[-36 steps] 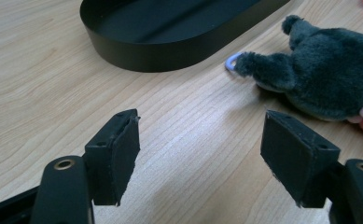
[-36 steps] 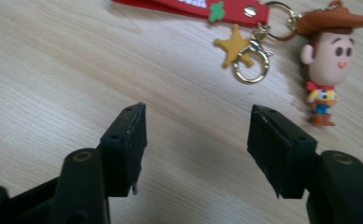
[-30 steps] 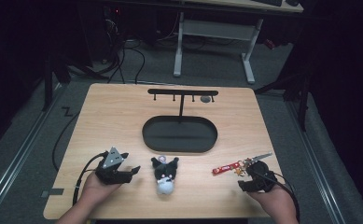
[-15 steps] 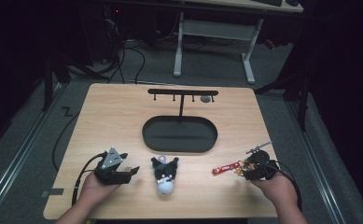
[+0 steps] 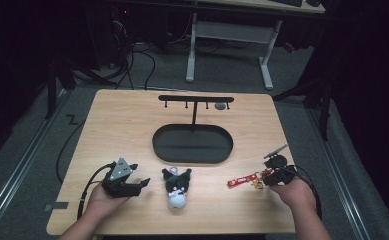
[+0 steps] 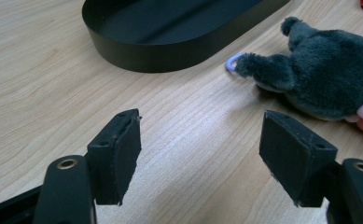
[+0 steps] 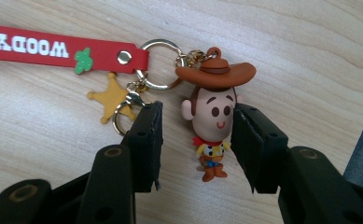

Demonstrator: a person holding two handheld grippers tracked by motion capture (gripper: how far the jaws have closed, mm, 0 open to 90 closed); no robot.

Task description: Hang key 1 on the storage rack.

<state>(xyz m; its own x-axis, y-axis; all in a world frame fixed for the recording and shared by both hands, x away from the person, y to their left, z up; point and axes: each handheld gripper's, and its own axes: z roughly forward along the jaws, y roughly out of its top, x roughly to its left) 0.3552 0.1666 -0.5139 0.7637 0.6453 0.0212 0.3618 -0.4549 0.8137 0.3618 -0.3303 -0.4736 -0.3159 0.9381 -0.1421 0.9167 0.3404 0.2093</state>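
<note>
The left gripper (image 5: pixel 143 185) rests low on the table (image 5: pixel 122 125) at the near left corner, its jaws spread wide with nothing but bare wood between them; it seems to be waiting its turn. Just to its right lies a dark plush toy (image 5: pixel 177 186), its small loop pointing toward the black oval tray (image 5: pixel 192 145). That tray sits mid-table as the foot of a thin stand (image 5: pixel 195 100) whose crossbar carries little pegs, likely meant for hanging such trinkets.

Farther right, a cowboy keychain (image 7: pixel 214 119) lies flat on the wood near the front edge, its red strap (image 7: pixel 53 49) stretched leftward. The right gripper (image 7: pixel 195 140) comes in over it, and its jaws have just been closing: they now bracket the figure's head, one pad (image 7: pixel 146 140) on either side, close to it but not clearly pressing yet. Taking the head probably leaves the ring free for a peg.

The table is pale wood grain, standing on grey carpet in a dim room with another desk frame behind.
</note>
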